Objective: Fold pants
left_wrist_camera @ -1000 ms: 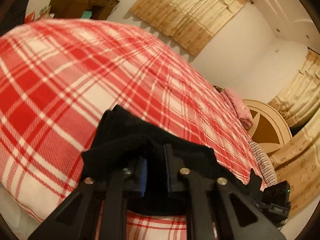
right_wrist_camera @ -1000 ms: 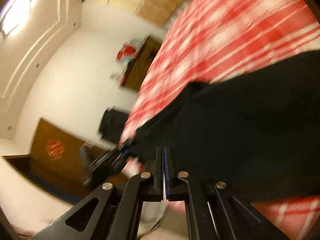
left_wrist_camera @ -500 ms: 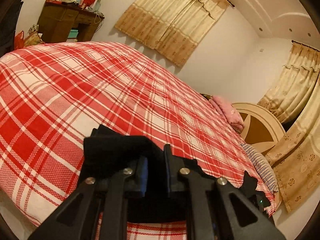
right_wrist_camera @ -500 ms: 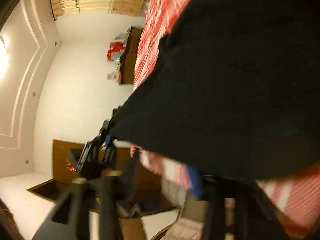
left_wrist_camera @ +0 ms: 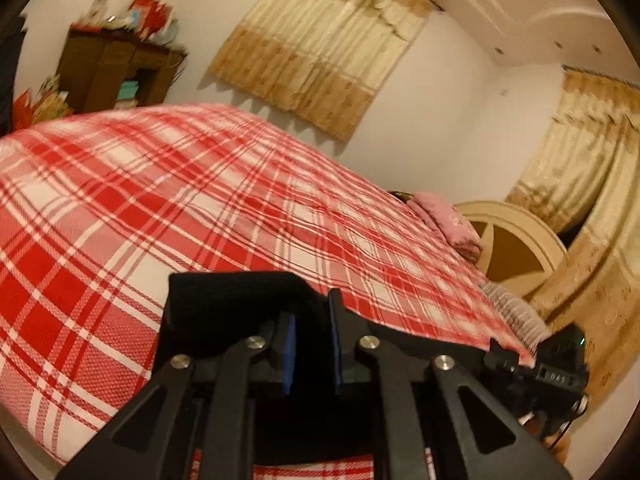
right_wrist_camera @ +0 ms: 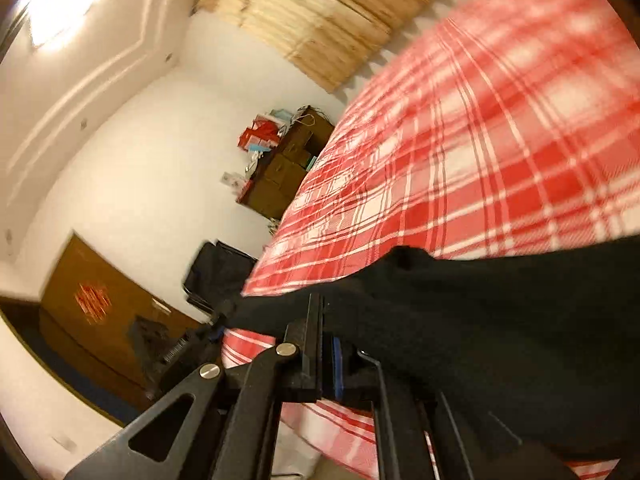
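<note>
The black pants (left_wrist_camera: 224, 312) hang stretched between my two grippers, above the near edge of a bed with a red and white plaid cover (left_wrist_camera: 160, 208). My left gripper (left_wrist_camera: 310, 320) is shut on one end of the pants' edge. In the right wrist view the pants (right_wrist_camera: 500, 320) fill the lower right and drape over my right gripper (right_wrist_camera: 326, 320), which is shut on their edge. The right gripper's body (left_wrist_camera: 560, 376) shows at the far right of the left wrist view. The left gripper (right_wrist_camera: 212, 332) shows at the cloth's far end.
A pink folded cloth (left_wrist_camera: 448, 220) lies by the round cream headboard (left_wrist_camera: 516, 248). A cluttered brown dresser (left_wrist_camera: 116, 72) stands past the bed's far corner. A dark bag (right_wrist_camera: 216, 276) sits by the bed. Curtains (left_wrist_camera: 320, 44) hang on the wall.
Both grippers have risen and tilted with the pants still held; the cloth is pulled flatter and tauter between them. The right view has swung back towards the bed.
</note>
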Motion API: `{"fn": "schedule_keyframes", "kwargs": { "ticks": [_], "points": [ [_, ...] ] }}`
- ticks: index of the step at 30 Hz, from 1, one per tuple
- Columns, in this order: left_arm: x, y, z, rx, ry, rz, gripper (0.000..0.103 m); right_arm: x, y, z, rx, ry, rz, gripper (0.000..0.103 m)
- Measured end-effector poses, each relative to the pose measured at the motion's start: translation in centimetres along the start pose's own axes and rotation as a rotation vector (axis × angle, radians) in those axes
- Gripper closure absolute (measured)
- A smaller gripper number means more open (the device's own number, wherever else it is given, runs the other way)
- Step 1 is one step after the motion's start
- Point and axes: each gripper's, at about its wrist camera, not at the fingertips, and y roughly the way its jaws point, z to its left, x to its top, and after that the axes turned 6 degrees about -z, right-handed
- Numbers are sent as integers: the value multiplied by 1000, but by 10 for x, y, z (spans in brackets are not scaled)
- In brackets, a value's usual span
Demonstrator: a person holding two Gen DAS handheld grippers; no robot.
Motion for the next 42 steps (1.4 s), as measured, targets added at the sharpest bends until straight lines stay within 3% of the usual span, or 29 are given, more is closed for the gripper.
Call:
{"fn": "schedule_keyframes", "kwargs": {
  "ticks": [3,5,8,9,18,21,25,26,27,28,29,30,32,33,34,39,41,42],
  "points": [
    [-29,4,7,32,68,79,88,-33,10,-18,-101,-55,93,99],
    [-53,11,22,65,59,165,88,-51,18,-34,-174,-66,153,99],
    [-68,15,37,97,54,214,87,-66,25,-43,-230,-108,174,99],
    [-69,16,40,93,45,219,83,-67,27,-44,-233,-112,170,99],
    [-54,18,33,82,86,144,83,-74,36,-47,-230,-144,166,99],
    [-57,24,33,101,123,209,83,-73,33,-50,-214,-120,182,99],
    [-71,10,28,86,248,277,79,-74,22,-53,-204,-104,201,99],
    [-70,4,25,75,275,286,70,-74,18,-52,-211,-113,206,99],
    [-71,-2,22,65,301,294,49,-75,15,-50,-221,-128,212,98],
    [-71,-8,18,65,338,298,35,-75,12,-47,-233,-143,218,98],
    [-72,-14,14,86,396,302,10,-76,8,-45,-238,-148,225,95],
    [-74,-19,10,144,466,292,0,-76,6,-45,-238,-144,233,91],
    [-77,-29,6,244,598,259,0,-76,-4,-44,-222,-122,241,79],
    [-76,-32,7,272,629,253,0,-76,-9,-43,-219,-122,234,68],
    [-73,-38,10,286,624,242,0,-76,-15,-40,-214,-128,223,65],
    [-42,-59,16,171,395,129,10,-63,-27,-6,-82,-216,143,64],
    [-35,-57,8,134,347,81,12,-57,-12,8,-84,-269,128,65],
    [-33,-49,4,125,330,77,20,-54,2,15,-96,-300,131,65]
  ]
}}
